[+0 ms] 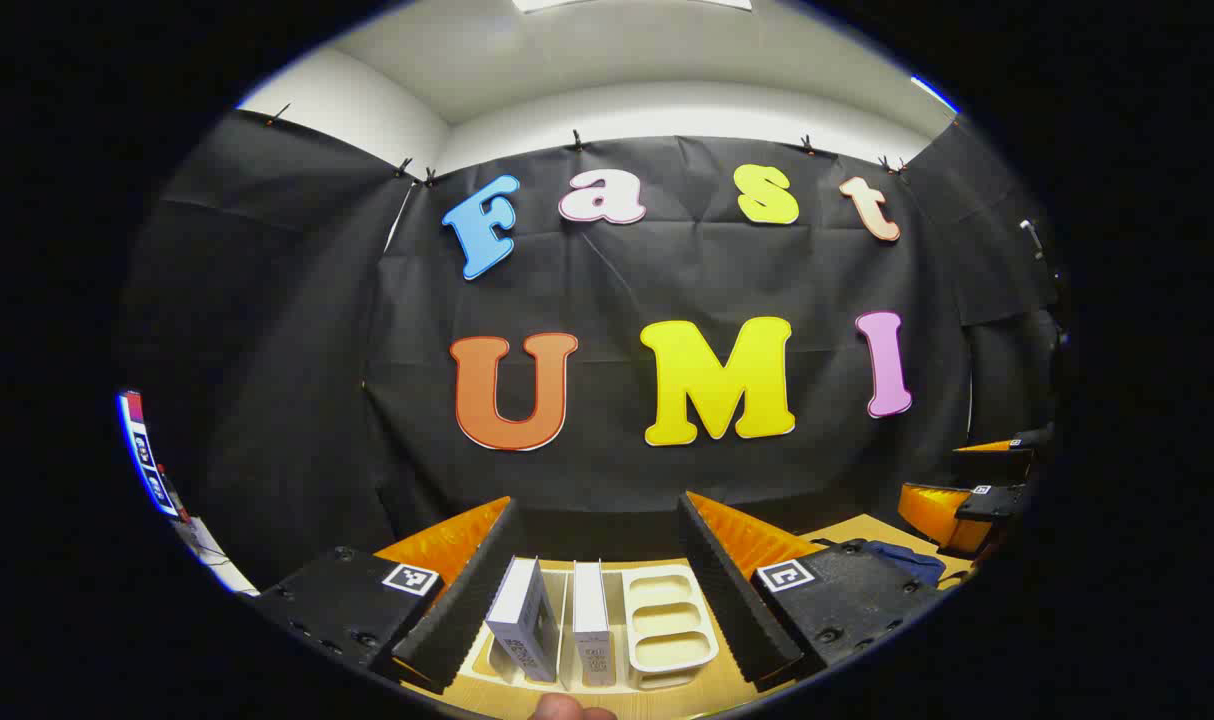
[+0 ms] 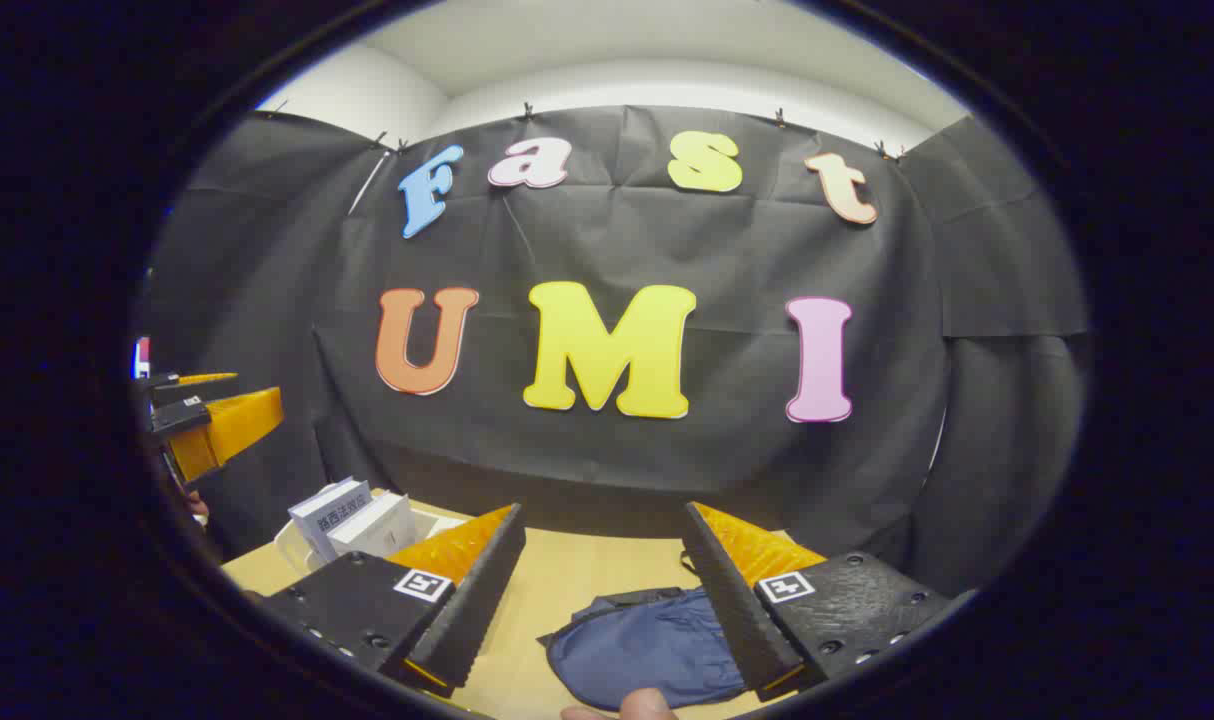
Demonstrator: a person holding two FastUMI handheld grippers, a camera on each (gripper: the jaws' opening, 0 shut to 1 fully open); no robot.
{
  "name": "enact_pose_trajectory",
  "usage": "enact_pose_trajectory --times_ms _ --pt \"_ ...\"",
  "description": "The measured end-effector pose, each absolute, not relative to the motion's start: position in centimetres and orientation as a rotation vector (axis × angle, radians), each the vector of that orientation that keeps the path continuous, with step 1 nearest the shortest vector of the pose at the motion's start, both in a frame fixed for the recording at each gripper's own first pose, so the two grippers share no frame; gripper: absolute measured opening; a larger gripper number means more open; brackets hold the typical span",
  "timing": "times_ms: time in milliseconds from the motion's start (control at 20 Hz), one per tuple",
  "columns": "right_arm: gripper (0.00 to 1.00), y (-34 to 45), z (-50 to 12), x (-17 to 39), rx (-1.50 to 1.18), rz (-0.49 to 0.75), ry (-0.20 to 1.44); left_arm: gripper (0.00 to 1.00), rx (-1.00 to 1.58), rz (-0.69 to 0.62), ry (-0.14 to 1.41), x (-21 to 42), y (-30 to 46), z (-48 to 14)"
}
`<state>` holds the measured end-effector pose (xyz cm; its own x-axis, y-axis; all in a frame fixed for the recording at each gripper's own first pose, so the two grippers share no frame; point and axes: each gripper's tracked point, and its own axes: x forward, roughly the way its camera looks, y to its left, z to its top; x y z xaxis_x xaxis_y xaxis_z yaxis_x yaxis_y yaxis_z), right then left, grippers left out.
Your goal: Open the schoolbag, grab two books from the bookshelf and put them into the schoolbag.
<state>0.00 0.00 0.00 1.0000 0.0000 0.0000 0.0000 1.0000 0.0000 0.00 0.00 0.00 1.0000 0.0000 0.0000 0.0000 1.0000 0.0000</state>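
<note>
In the left gripper view, the left gripper (image 1: 599, 570) sits at the bottom centre with its jaws spread wide and nothing between the fingers. Between and just beyond them, low in the frame, stands a cream rack (image 1: 667, 620) on the wooden table (image 1: 867, 530). Two white books (image 1: 557, 620) stand upright in its left slots, spines toward the camera, side by side with a thin divider between; the slots on the right are bare. At the lower right, past the right finger, a bit of the blue bag (image 1: 907, 560) lies on the table. At the right edge, the right gripper (image 1: 977, 490) shows, orange and black.

In the right gripper view, the right gripper (image 2: 602, 590) is at the bottom centre, jaws likewise apart and holding nothing. The bag (image 2: 647, 650) lies flat on the table (image 2: 577, 580) at the bottom centre, between the fingers and partly under the right one; whether it is unzipped cannot be told. At the lower left, the books (image 2: 352, 515) lean in the rack (image 2: 287, 545). The left gripper (image 2: 207, 425) hangs at the left edge, above the books.

A fingertip (image 2: 642, 703) pokes in at the bottom edge.
</note>
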Motion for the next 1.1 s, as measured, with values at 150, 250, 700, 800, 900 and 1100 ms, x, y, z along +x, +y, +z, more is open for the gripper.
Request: enact_pose_trajectory --times_ms 150,250,700,800,900,1100 --pt "0.95 0.5 -0.2 0.2 -0.01 0.011 0.01 0.99 -0.003 0.008 0.012 0.2 0.2 -0.3" --pt "0.98 1.3 -0.9 0.5 -0.002 0.027 0.032 0.99 0.006 0.029 0.018 0.1 0.9 -0.3" --pt "0.98 3.8 -0.8 1.0 -0.048 0.075 0.051 0.99 -0.016 0.087 0.042 -1.8 3.4 -0.7" --pt "0.95 4.0 -1.0 0.9 -0.052 0.078 0.062 0.99 -0.016 0.093 0.041 -1.8 3.7 -0.7" --pt "0.95 4.1 -1.3 0.7 -0.053 0.082 0.07 0.99 -0.022 0.099 0.042 -1.9 4.0 -0.7" --pt "0.93 3.6 -1.7 0.6 -0.049 0.071 0.081 0.99 -0.031 0.102 0.041 -2.1 4.4 -0.8"
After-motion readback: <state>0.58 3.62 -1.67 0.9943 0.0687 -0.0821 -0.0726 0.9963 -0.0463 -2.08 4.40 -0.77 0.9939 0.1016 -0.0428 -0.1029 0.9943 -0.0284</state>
